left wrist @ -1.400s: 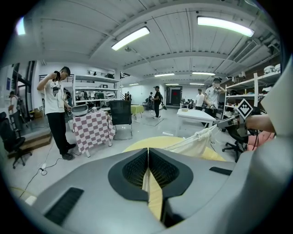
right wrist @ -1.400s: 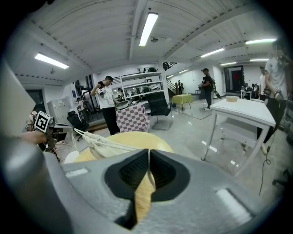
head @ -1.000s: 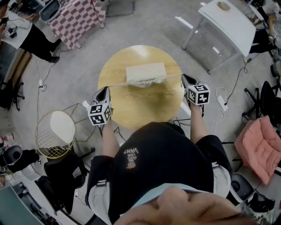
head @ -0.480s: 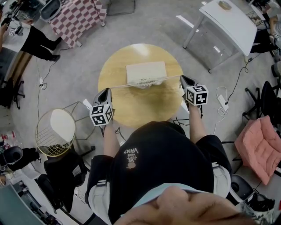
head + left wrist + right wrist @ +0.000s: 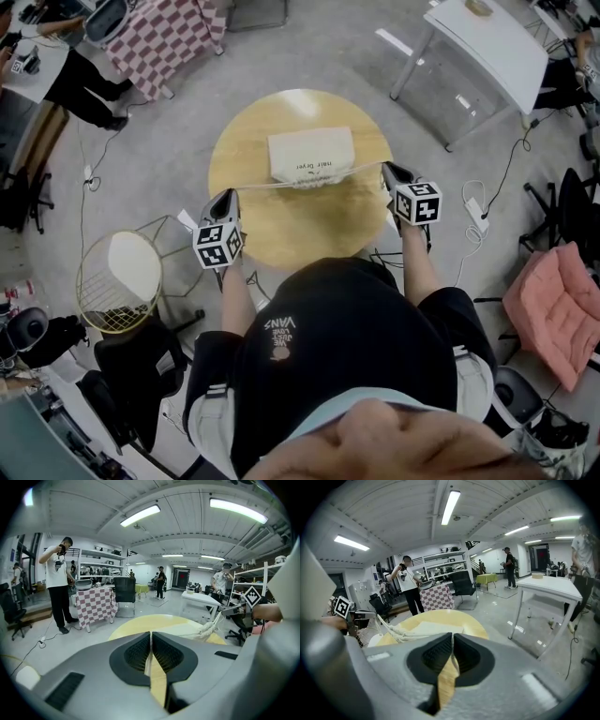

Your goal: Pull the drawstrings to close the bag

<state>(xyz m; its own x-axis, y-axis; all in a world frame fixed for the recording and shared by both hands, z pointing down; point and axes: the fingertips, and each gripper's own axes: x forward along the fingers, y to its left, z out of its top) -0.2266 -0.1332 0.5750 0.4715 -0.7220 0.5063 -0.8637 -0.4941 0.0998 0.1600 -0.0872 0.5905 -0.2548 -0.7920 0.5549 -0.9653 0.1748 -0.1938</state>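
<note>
— What are the tongs doing right now?

— Both are clenching. The left tongs (image 5: 228, 191) are pinching the left string (image 5: 258, 185), and the right tongs (image 5: 388, 170) are pinching the right string (image 5: 367, 166) (each jaw pair is sitting pressed together in its own view).

— And the bag?

— The bag (image 5: 311, 148) is lying on the worktop (image 5: 300, 230), between the two tongs and a little ahead of them. The tongs are sitting well apart, off opposite edges, so the strings are running taut in one line through the mouth.

— Is that working?

— I'm judging yes: the mouth (image 5: 309, 176), on the side nearest the tongs, is bunching into folds. It's looking nearly closed, and a little more outward pull is probably all it's needing.
</note>
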